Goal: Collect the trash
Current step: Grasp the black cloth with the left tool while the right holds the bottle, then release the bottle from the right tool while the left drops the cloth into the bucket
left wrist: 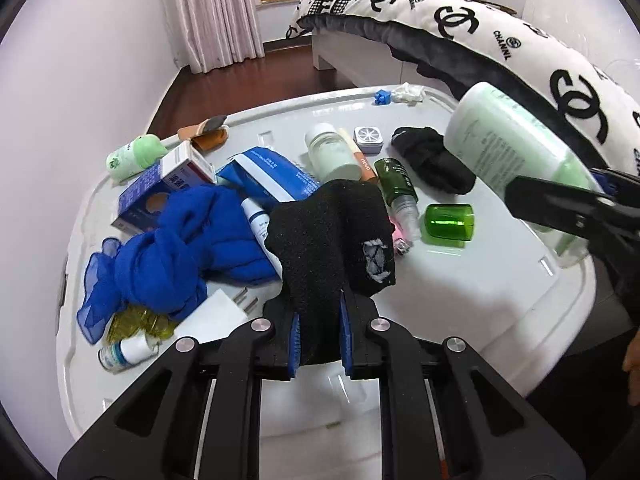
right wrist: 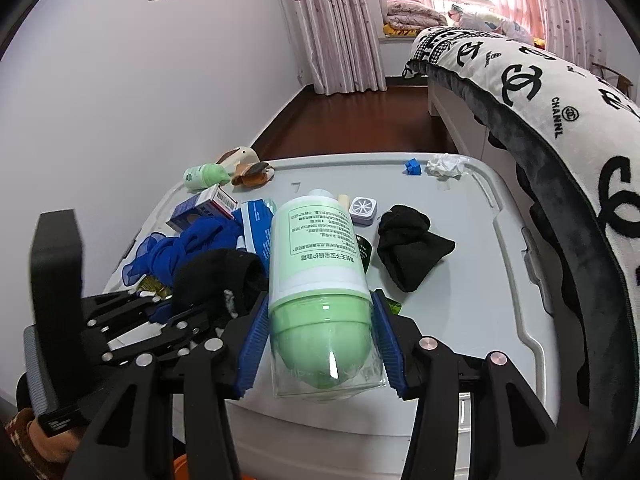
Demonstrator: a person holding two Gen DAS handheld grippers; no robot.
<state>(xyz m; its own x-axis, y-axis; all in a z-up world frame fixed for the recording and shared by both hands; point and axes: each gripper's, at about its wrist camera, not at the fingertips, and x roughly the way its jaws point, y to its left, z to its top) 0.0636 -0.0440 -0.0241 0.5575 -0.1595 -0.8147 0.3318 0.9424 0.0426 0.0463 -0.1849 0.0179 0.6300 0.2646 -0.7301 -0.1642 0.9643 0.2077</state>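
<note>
The left gripper point(left wrist: 320, 336) clamps a black sock point(left wrist: 332, 236) between its blue pads, the sock rising out of the jaws above a white plastic lid point(left wrist: 500, 280) strewn with clutter. The right gripper point(right wrist: 320, 344) is closed on a pale green lotion bottle point(right wrist: 318, 264), held by its capped end and lifted clear of the lid, its printed label facing the camera; in the left wrist view the same bottle hangs at upper right, above the lid's right side. Just beyond the held sock, a crumpled blue scarf point(left wrist: 168, 256) lies at the lid's left, partly covering a blue and white medicine box point(left wrist: 160, 188) and a white tube point(left wrist: 260, 228). A small white bottle point(left wrist: 124, 354) and a yellow blister pack point(left wrist: 136, 324) sit at the near left edge. Toward the middle lie a green bottle cap point(left wrist: 448, 224), a dark green spray bottle point(left wrist: 398, 196), a white jar point(left wrist: 332, 156) and a small square tin point(left wrist: 368, 138). A second black sock point(right wrist: 408, 244) lies bunched on the right half. At the far edge rest a blue toy brick point(right wrist: 412, 168) and a crumpled white tissue point(right wrist: 446, 166), side by side near the right corner; a light green bottle point(right wrist: 204, 176) lies near the far left corner. A bed with a black and white logo blanket point(right wrist: 560, 92) runs along the right, pink curtains point(right wrist: 336, 24) beyond.
</note>
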